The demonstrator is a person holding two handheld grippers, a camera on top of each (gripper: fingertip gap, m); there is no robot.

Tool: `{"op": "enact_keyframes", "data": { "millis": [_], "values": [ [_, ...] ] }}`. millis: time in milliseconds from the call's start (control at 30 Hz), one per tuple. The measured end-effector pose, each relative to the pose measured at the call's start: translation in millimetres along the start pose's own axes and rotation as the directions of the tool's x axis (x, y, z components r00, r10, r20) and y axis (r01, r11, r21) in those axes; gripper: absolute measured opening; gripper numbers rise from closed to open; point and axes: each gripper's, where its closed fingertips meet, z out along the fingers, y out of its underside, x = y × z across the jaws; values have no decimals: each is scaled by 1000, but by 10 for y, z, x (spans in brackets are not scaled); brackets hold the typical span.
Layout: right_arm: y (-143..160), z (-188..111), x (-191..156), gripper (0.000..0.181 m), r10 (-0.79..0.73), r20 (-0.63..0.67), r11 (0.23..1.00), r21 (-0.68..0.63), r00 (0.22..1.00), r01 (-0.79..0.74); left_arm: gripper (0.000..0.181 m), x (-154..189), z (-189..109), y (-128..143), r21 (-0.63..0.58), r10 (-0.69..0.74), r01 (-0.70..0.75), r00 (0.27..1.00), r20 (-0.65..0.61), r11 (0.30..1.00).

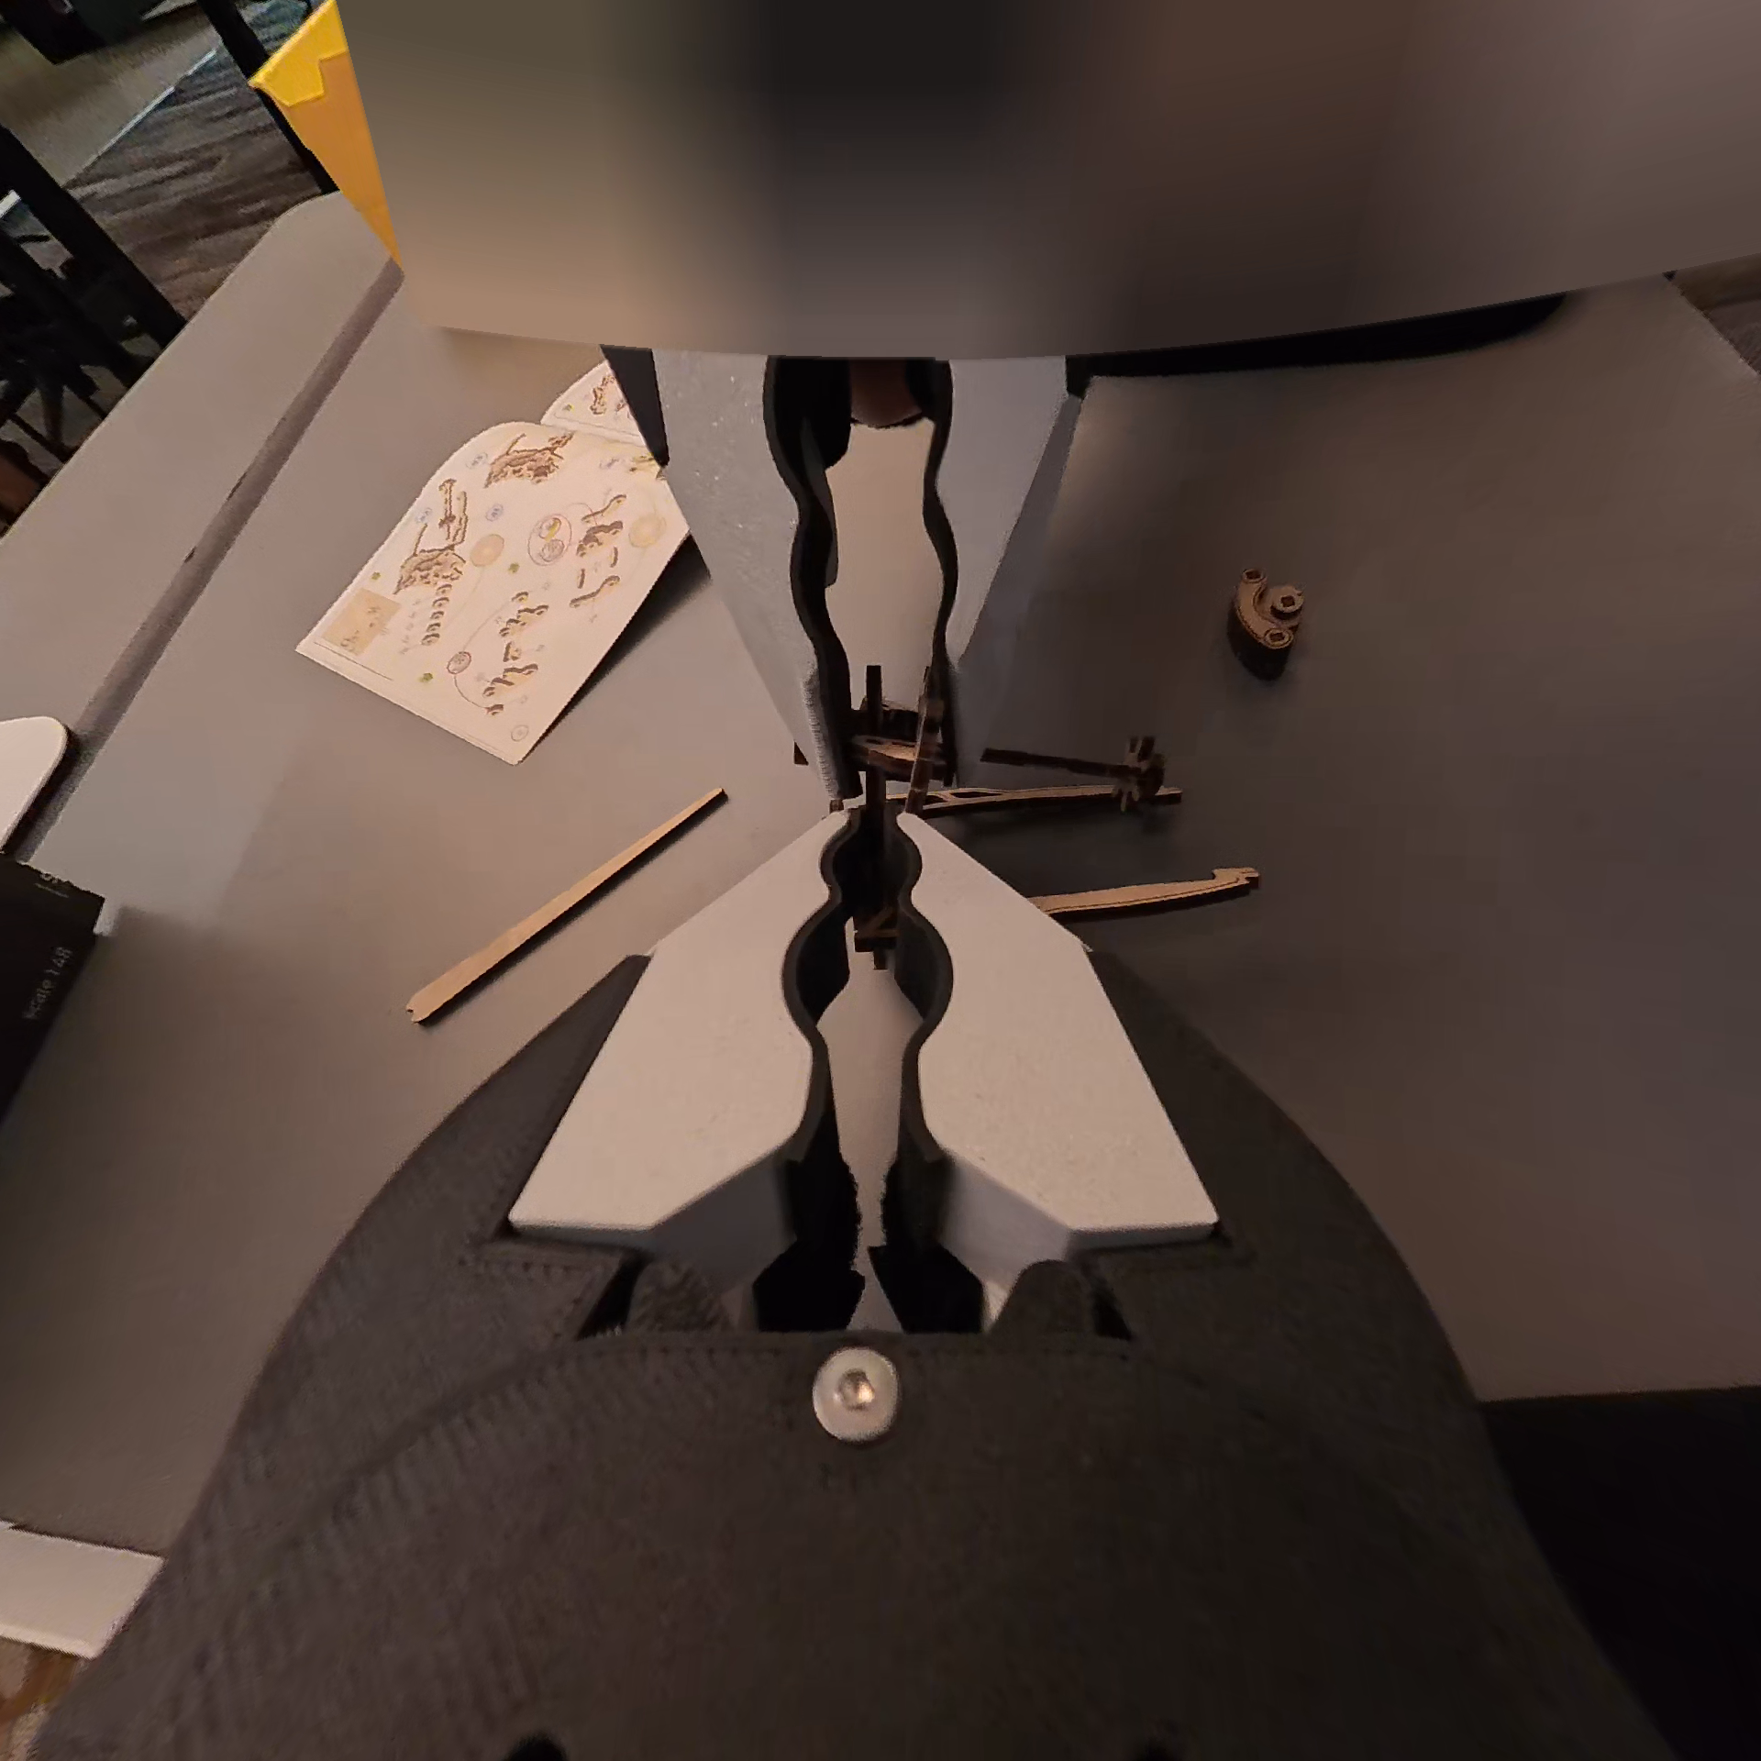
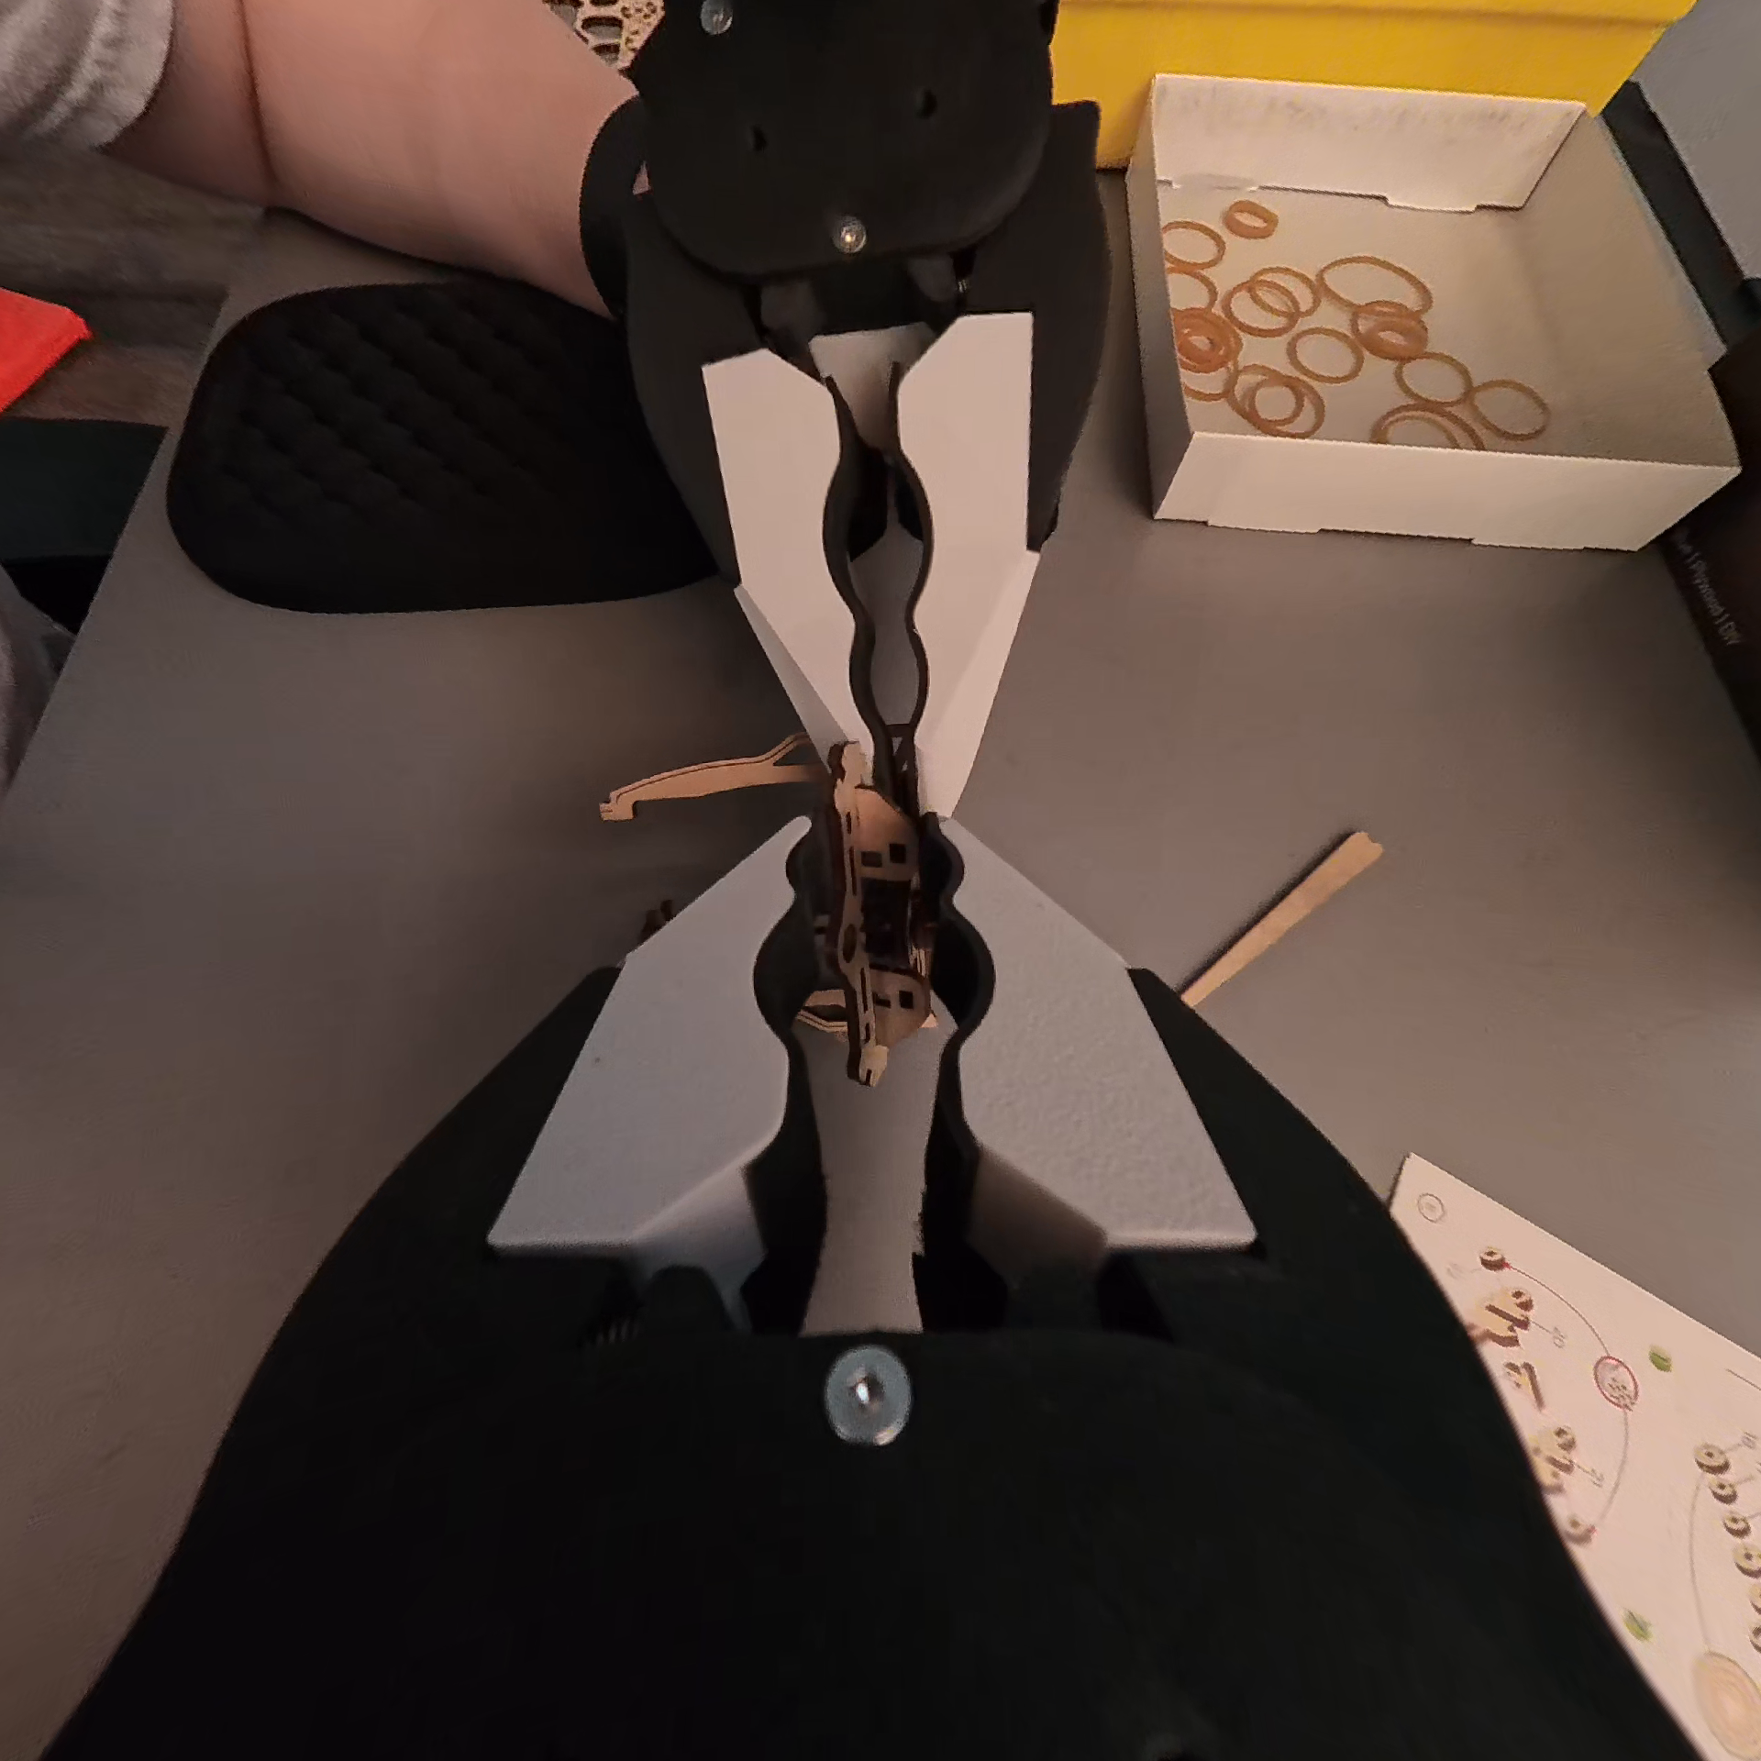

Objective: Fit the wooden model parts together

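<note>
My right gripper [image 2: 872, 843] is shut on a pale laser-cut wooden assembly [image 2: 872, 943], held upright between its pads above the grey table [image 2: 381, 858]. My left gripper [image 1: 872, 834] is shut on a thin dark wooden part [image 1: 875, 905] that stands edge-on between its fingers. The two grippers meet tip to tip. In the left wrist view the right gripper [image 1: 891, 753] comes in from the top with the assembly [image 1: 896, 743]. In the right wrist view the left gripper [image 2: 900, 772] comes in from the top. The parts touch where the tips meet; the joint itself is hidden.
Loose on the table lie a flat wooden stick [image 1: 567, 905], a curved strip [image 1: 1143, 896], a spoked part [image 1: 1077, 786], a small dark block [image 1: 1263, 619] and an instruction sheet [image 1: 505, 581]. A white box of rubber bands [image 2: 1429, 476], a yellow box [image 2: 1334, 76], a black pad [image 2: 410, 448] and a person's arm [image 2: 410, 124] are nearby. Between my left fingertips and the flat wooden stick [image 1: 567, 905] there is roughly 10 cm. It turns up in the right wrist view [image 2: 1249, 938] as well.
</note>
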Motion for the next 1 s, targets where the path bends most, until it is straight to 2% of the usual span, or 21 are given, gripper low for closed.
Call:
{"op": "enact_keyframes", "data": {
  "millis": [467,633,1000],
  "values": [
    [13,1,-20,16,-48,-5,998,-37,999,48,0,18,6,0,-14,31,-31,999,11,999],
    [-2,4,29,16,-29,-5,1000,-5,1000,29,0,-15,-3,4,35,-60,61,997,-38,997],
    [-14,19,-3,16,-40,-10,999,-6,999,40,1,14,-25,46,35,-60,64,995,-82,997]
  ]
}}
